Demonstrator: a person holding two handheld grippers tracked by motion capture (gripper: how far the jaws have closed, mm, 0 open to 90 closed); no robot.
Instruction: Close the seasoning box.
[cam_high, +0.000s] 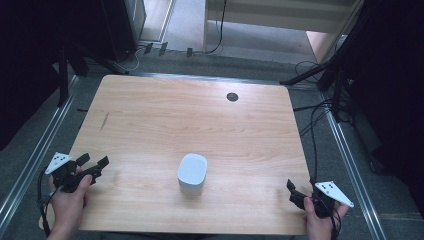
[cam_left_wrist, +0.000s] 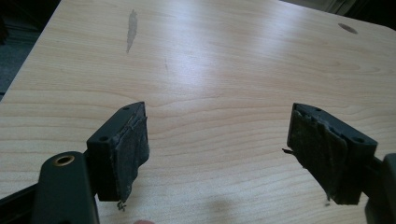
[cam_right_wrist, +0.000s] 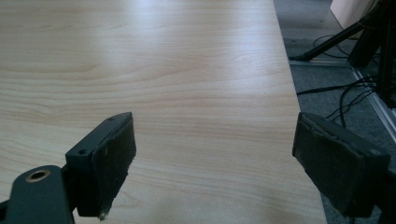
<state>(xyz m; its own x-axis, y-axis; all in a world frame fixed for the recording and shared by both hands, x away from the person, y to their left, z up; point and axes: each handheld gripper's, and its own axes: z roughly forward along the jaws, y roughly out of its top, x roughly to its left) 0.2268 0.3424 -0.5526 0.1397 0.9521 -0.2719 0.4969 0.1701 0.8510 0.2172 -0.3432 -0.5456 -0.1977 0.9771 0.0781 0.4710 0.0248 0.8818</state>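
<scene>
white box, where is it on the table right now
In the high view the white box stands near the table's front edge, about midway between the left gripper and right gripper.

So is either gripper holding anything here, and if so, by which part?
Nothing is held. The left gripper and right gripper both have their jaws apart over bare table, and the white box stands untouched between them.

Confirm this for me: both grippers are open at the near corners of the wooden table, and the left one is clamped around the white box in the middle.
Not quite. The left gripper holds nothing: in the high view the white box stands alone mid-table, apart from both hands. The left gripper view shows bare wooden table between its open jaws. The rest holds: the right gripper is open too, and both are near the near corners.
</scene>
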